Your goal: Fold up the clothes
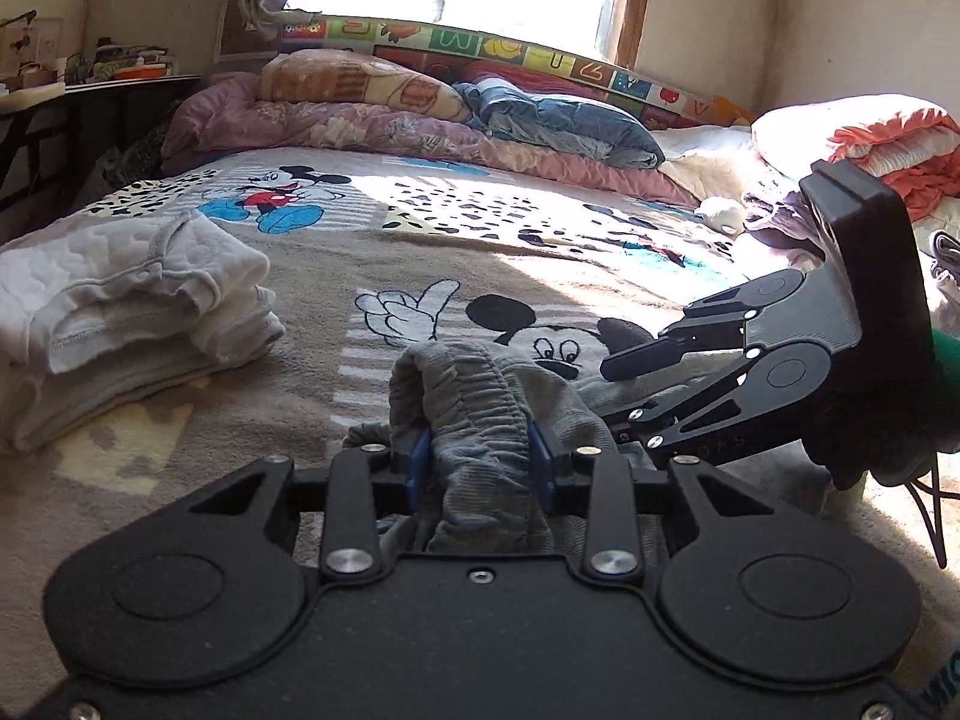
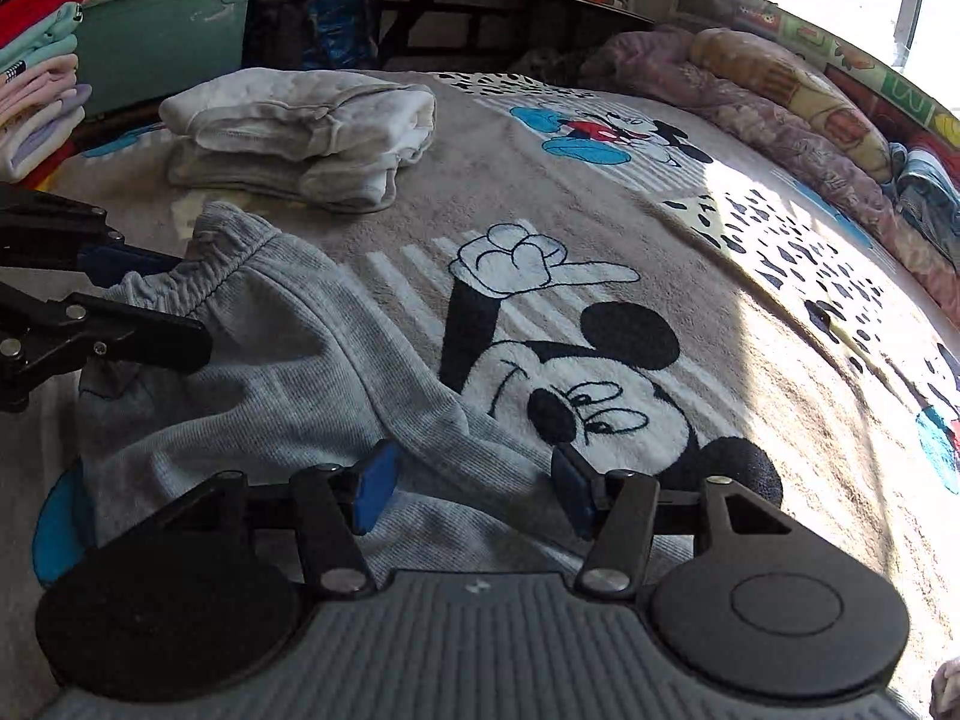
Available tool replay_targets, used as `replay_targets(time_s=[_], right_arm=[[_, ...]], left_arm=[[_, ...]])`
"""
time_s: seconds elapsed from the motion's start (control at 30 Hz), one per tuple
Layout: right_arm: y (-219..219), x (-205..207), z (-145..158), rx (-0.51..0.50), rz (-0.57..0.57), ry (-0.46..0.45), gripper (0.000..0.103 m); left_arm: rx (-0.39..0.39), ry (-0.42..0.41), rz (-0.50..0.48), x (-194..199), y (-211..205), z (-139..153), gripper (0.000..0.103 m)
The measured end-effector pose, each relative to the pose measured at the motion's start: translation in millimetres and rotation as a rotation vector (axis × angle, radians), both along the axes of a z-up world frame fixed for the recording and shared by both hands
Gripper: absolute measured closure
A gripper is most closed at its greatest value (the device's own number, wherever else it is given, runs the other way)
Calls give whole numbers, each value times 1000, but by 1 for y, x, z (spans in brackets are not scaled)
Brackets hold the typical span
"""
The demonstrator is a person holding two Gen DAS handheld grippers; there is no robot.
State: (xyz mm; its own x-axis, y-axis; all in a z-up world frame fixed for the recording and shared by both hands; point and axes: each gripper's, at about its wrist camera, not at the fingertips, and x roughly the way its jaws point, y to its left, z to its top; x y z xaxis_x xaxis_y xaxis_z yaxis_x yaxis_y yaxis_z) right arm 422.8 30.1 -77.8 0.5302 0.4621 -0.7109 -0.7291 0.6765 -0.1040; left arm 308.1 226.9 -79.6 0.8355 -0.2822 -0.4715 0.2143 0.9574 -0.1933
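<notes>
Left wrist view: the left tool (image 1: 480, 456) is clamping the elastic waistband of the grey trousers (image 1: 474, 414), which are lying on the bed (image 1: 312, 276) — the right tool (image 1: 624, 384) is hovering just right of it.

Right wrist view: the right tool (image 2: 474, 495) is standing spread — unloaded — over the trousers' near edge, fabric running away leftward toward the waistband.

left gripper (image 1: 478, 457) has its jaws clamped tight, right gripper (image 2: 474, 489) sits low with jaws spread wide apart, the two angled toward each other
</notes>
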Motion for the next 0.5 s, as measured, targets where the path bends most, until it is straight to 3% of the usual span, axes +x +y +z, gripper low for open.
replay_targets(time_s=[0.03, 0.1, 0.17, 0.27, 0.37, 0.5], right_arm=[[-1, 0, 1, 6, -5, 0, 50], [-3, 1, 5, 19, -21, -14, 74], [-5, 2, 7, 36, -39, -17, 74], [-4, 3, 0, 8, -73, -27, 59], [-8, -3, 6, 23, -107, -67, 56], [-25, -16, 22, 94, -145, -109, 56]], left_arm=[[-7, -4, 1, 0, 2, 0, 77], [-69, -5, -1, -1, 11, 2, 81], [-145, 1, 5, -1, 22, 6, 81], [-272, 78, 74, 6, 38, 2, 81], [-265, 185, 152, 18, 41, -15, 75], [-254, 66, 161, 3, 45, 10, 74]])
